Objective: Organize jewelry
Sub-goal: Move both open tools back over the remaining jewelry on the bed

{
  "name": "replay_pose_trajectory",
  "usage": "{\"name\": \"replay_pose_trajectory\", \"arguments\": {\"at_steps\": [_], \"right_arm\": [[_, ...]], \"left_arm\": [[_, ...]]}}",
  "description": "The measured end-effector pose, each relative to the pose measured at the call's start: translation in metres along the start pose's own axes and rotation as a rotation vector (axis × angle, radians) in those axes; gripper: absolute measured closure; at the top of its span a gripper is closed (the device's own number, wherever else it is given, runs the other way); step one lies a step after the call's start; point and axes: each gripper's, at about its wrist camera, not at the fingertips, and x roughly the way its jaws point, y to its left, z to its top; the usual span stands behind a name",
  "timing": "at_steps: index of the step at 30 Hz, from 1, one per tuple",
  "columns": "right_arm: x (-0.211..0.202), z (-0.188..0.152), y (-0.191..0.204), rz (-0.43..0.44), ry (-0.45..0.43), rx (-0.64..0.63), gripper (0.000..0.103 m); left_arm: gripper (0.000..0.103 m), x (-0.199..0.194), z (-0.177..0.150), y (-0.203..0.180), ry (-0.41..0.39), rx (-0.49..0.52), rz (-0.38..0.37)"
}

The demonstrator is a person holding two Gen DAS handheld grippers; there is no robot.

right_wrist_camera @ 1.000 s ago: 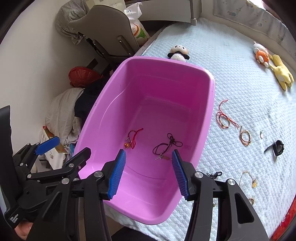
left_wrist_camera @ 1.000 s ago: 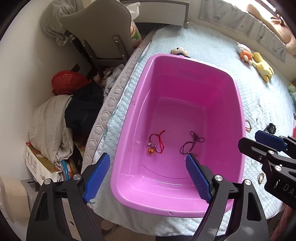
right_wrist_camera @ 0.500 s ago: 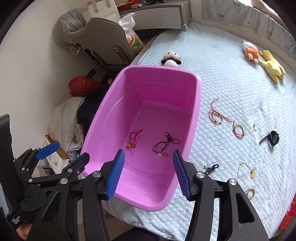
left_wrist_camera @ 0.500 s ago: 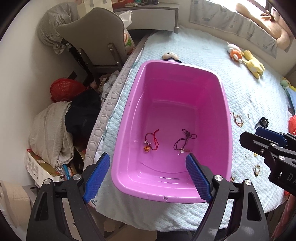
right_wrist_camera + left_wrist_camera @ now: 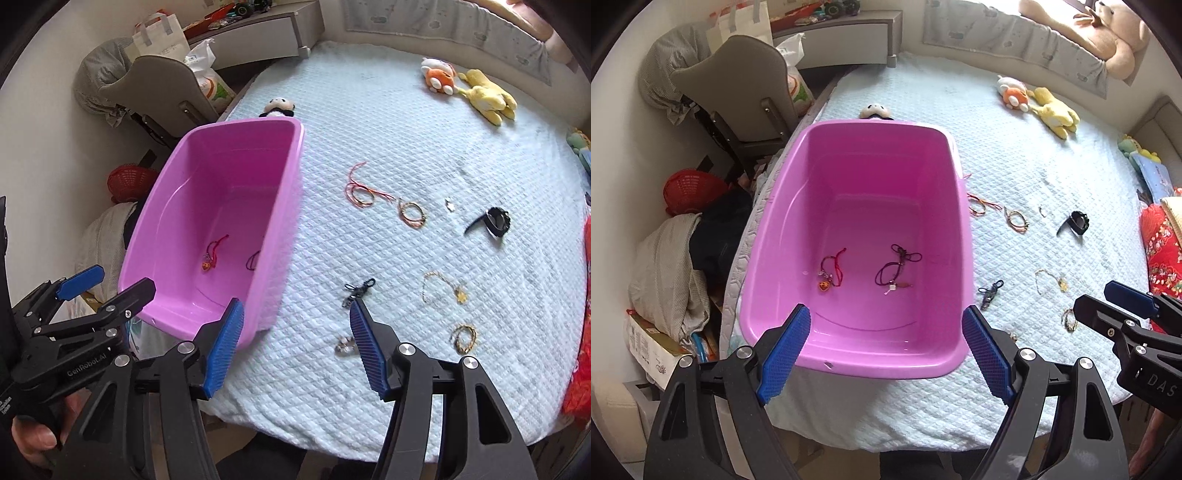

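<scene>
A pink plastic tub (image 5: 962,206) (image 5: 291,206) sits on the bed's left edge. Inside lie a red cord bracelet with a heart charm (image 5: 831,271) (image 5: 214,253) and a dark purple cord bracelet (image 5: 895,269). More jewelry lies on the blue quilt to the tub's right: red cords (image 5: 360,190), an orange bracelet (image 5: 412,212), a black watch (image 5: 493,221), a dark clasp piece (image 5: 356,291), a gold chain (image 5: 441,290), a beaded bracelet (image 5: 463,336) and a small silver piece (image 5: 343,347). My left gripper (image 5: 886,347) is open, empty, near the tub's front rim. My right gripper (image 5: 295,347) is open, empty, above the quilt.
Plush toys (image 5: 469,88) and a panda toy (image 5: 277,107) lie at the far side of the bed. A grey chair (image 5: 738,85), a red basket (image 5: 689,186) and piled clothes (image 5: 665,266) stand left of the bed. A red patterned cloth (image 5: 1161,240) lies at right.
Both grippers have pulled back and up from the tub. The right gripper has swung right, now facing the loose jewelry on the quilt. Both stay open.
</scene>
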Motion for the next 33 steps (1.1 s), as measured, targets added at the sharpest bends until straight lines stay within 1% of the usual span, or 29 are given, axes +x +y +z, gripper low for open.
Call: {"name": "replay_pose_trajectory", "arguments": {"at_steps": [4,8,10,17,22,26,30,33], "right_arm": [[-0.016,-0.029,-0.044,-0.018,-0.011,0.021,0.042],[-0.035,-0.062,-0.096,-0.026,-0.015,0.048,0.042],[-0.043,-0.077,-0.121,-0.030,-0.026,0.053,0.037],[-0.057,-0.118,-0.193,-0.037,-0.026,0.041,0.036],[-0.051,-0.138,-0.223,-0.056,-0.015,0.016,0.036],[-0.041,-0.150,-0.240,-0.051,-0.008,0.064,0.036],[-0.028,-0.159,-0.247,-0.059,-0.027,0.118,0.036],[-0.016,-0.163,-0.248,-0.091,-0.038,0.147,0.036]], "left_arm": [[0.019,-0.007,-0.015,-0.035,-0.014,0.005,-0.009],[0.016,-0.016,-0.033,-0.073,-0.017,-0.010,-0.001],[0.016,-0.020,-0.043,-0.089,-0.017,-0.017,-0.001],[0.015,-0.029,-0.078,-0.138,-0.018,-0.046,0.038],[0.012,-0.028,-0.096,-0.154,-0.020,-0.070,0.065],[0.011,-0.018,-0.107,-0.163,0.003,-0.068,0.069],[0.009,-0.001,-0.114,-0.172,0.006,-0.033,0.059],[0.009,0.018,-0.117,-0.181,-0.004,0.005,0.055]]}}
